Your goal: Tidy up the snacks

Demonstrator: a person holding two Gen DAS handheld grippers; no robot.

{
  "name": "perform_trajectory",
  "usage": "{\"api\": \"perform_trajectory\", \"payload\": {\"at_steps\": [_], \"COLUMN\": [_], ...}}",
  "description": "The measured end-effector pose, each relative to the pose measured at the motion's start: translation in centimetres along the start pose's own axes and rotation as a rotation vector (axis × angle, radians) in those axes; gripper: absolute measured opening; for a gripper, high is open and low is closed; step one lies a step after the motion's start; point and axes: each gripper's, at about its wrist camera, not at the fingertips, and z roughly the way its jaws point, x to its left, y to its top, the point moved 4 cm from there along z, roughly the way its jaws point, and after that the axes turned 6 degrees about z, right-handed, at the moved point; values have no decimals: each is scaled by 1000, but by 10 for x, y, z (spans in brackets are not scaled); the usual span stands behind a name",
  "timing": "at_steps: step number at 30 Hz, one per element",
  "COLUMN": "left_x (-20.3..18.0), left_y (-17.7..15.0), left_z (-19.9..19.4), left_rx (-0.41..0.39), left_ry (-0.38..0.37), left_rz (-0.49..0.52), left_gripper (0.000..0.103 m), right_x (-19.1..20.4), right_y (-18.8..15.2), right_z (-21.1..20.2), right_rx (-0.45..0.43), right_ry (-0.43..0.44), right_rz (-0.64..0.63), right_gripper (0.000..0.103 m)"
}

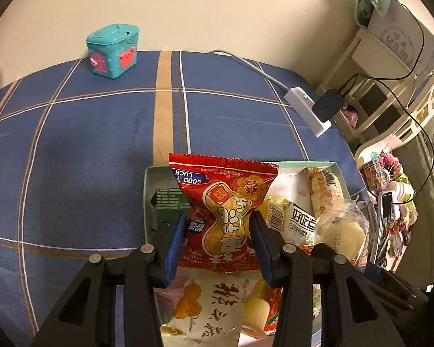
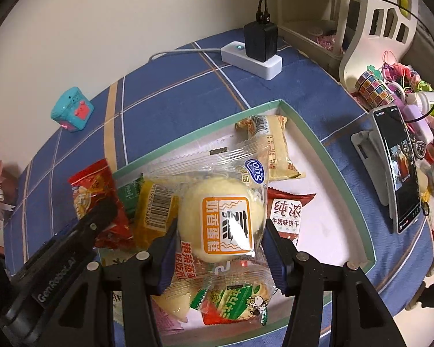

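We count two tools: the left tool (image 1: 218,231) and the right tool (image 2: 221,248). One tray (image 2: 326,144). One red peanut pack (image 1: 225,202), one cake pack (image 2: 225,202), one biscuit pack (image 2: 286,214), one yellow pack (image 2: 156,211), one beige pack (image 2: 272,141); others in the tray overlap too much to count. One teal box (image 1: 113,50), one power strip (image 2: 251,57), one charger (image 2: 260,40), one phone (image 2: 396,167).

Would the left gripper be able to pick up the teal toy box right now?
Probably not: the left gripper is shut on the red peanut packet, and the teal toy box sits across the table.
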Motion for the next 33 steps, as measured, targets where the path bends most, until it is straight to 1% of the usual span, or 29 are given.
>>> {"api": "perform_trajectory", "payload": {"at_steps": [7,9,11,14,16,18,20,23,25,27,28,30,32,33], "left_x": [1,2,2,5,9,16,25,41,56,70,78,93,108,112], "left_y": [0,0,0,0,-1,-2,-4,-6,-11,-15,-19,-27,-34,-37], "left_z": [-3,-7,-11,-20,-26,-32,-37,-44,-48,-50,-51,-54,-58,-60], "left_rx": [14,14,18,20,27,34,38,39,46,50,54,58,59,59], "left_ry": [-14,-20,-35,-26,-15,-5,6,47,80,107,134,197,271,295], "left_rz": [-20,-29,-42,-56,-65,-83,-97,-124,-154,-183,-199,-214,-217,-213], "left_gripper": [50,59,60,60,62,68,70,77,82,87,88,94,98,99], "right_x": [2,2,3,4,7,9,11,15,18,22,24,30,36,40], "right_y": [-1,-2,-2,-3,-4,-4,-4,-6,-7,-9,-10,-12,-14,-16], "right_z": [-2,-3,-4,-6,-8,-11,-15,-18,-20,-22,-24,-29,-34,-38], "right_rx": [-2,0,2,3,-1,-13,-21,-23,-22,-27,-33,-49,-63,-71], "right_ry": [-22,-27,-25,-25,-27,-29,-33,-43,-50,-54,-54,-52,-49,-46], "right_rz": [-11,-11,-10,-19,-27,-38,-49,-69,-83,-99,-106,-125,-146,-157], "right_gripper": [57,57,57,57,62,77,80,82,87,100,102,103,103,103]}}
